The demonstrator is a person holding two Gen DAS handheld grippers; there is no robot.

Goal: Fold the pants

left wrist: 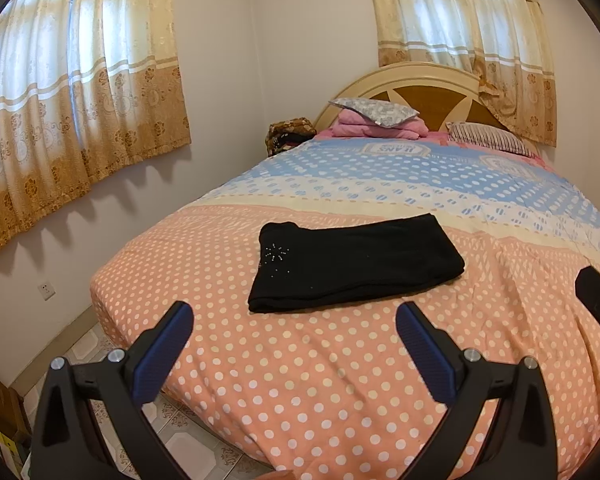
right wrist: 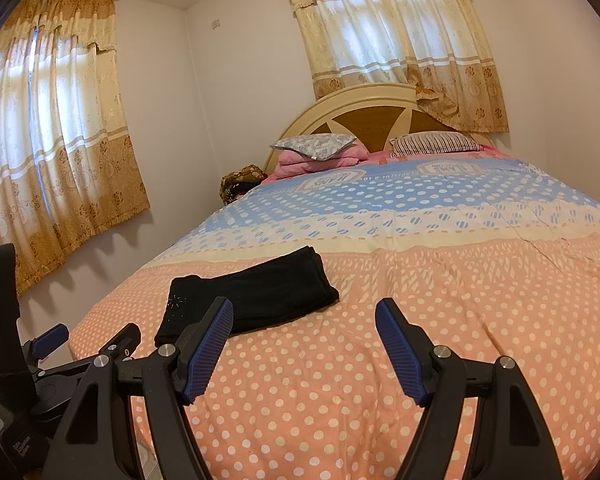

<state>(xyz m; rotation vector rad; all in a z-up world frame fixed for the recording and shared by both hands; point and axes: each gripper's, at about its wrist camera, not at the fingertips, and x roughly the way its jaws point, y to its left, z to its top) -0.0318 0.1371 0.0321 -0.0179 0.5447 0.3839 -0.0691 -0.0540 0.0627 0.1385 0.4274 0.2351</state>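
Black pants (left wrist: 356,264) lie folded into a neat rectangle on the pink polka-dot part of the bed (left wrist: 340,380) — nothing touching them. Left gripper (left wrist: 294,344) hovers near the foot edge, jaws wide apart, empty. Right gripper (right wrist: 304,340) the same — spread, holding nothing, just short of the pants.

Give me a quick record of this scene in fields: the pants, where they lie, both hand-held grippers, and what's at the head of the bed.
pants: black pants, folded into a compact rectangle, small sparkly motif near one end
surface: polka-dot bedspread, pants on its pink part
left hand-held gripper: open, holds nothing, short of the pants
right hand-held gripper: open, holds nothing
head of bed: grey patterned pillow on a folded pink blanket, striped pillow beside them
fold status: appears done
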